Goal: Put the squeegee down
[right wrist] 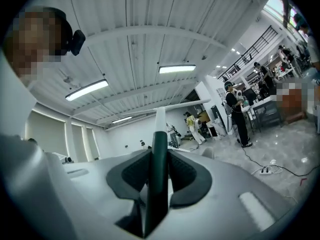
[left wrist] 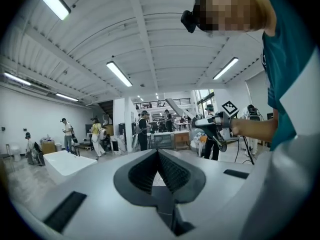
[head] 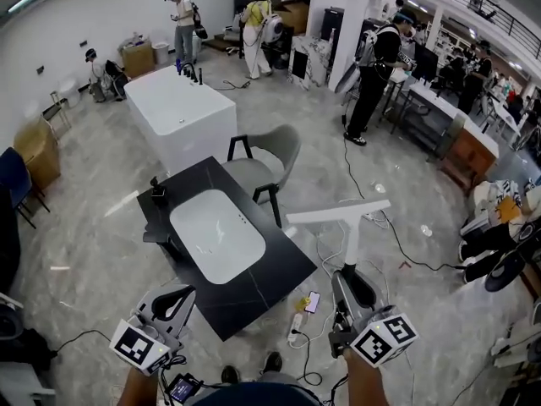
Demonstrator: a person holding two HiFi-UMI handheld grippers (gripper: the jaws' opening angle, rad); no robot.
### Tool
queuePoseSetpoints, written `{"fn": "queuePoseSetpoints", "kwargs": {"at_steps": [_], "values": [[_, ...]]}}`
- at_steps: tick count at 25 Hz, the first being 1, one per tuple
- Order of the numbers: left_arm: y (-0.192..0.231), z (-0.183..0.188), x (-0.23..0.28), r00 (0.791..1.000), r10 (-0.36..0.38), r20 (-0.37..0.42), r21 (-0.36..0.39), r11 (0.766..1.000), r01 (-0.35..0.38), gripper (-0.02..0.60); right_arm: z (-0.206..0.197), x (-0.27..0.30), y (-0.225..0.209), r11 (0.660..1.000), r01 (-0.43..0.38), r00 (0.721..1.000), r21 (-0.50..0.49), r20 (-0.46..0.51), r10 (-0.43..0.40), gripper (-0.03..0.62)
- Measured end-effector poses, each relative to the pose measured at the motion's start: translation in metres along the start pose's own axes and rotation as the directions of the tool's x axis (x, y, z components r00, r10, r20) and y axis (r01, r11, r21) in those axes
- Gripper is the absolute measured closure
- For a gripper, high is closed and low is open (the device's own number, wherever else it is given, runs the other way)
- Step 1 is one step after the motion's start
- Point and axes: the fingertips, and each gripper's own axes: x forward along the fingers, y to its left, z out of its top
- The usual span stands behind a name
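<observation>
The squeegee has a white T-shaped head (head: 338, 212) and a dark handle. My right gripper (head: 347, 273) is shut on that handle and holds the squeegee in the air, just right of the black table (head: 254, 290), blade pointing away from me. In the right gripper view the dark handle (right wrist: 159, 174) is clamped between the pads, and the white blade (right wrist: 175, 105) runs crosswise beyond it. My left gripper (head: 182, 293) hovers at the table's near left corner, shut and holding nothing. In the left gripper view its pads (left wrist: 172, 171) meet at the tips, and the right gripper (left wrist: 215, 126) shows beyond.
A white basin (head: 215, 235) is sunk into the black table, with a black faucet (head: 158, 194) at its far left. A grey chair (head: 266, 155) stands behind it and a white tub (head: 182, 112) farther back. Cables, a power strip (head: 296, 321) and a phone (head: 313, 301) lie on the floor. Several people stand in the distance.
</observation>
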Motion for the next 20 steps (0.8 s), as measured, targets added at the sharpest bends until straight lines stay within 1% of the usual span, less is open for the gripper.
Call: {"fn": "queuePoseSetpoints", "kwargs": {"at_steps": [4,10,15,20], "values": [[-0.010,0.003,0.027,1.000,0.026,-0.006,-0.016,1.000,-0.027,0.578,0.008,0.016,-0.037,0.999,-0.027,1.000,0.027,-0.003,0.027,0.493],[-0.014,-0.005,0.054,0.997,0.076,-0.023,-0.059,0.995,-0.077,0.578,0.010,0.036,-0.074,0.997,-0.068,0.997,0.037,-0.031,0.069,0.494],[-0.012,-0.021,0.076,0.996,0.074,-0.048,-0.087,0.993,-0.078,0.577,0.002,0.052,-0.103,0.998,-0.047,0.997,0.046,-0.058,0.050,0.493],[0.008,-0.033,0.101,0.997,0.061,-0.047,-0.109,0.992,-0.066,0.578,-0.009,0.077,-0.122,0.999,-0.019,0.997,0.040,-0.078,0.022,0.493]]}}
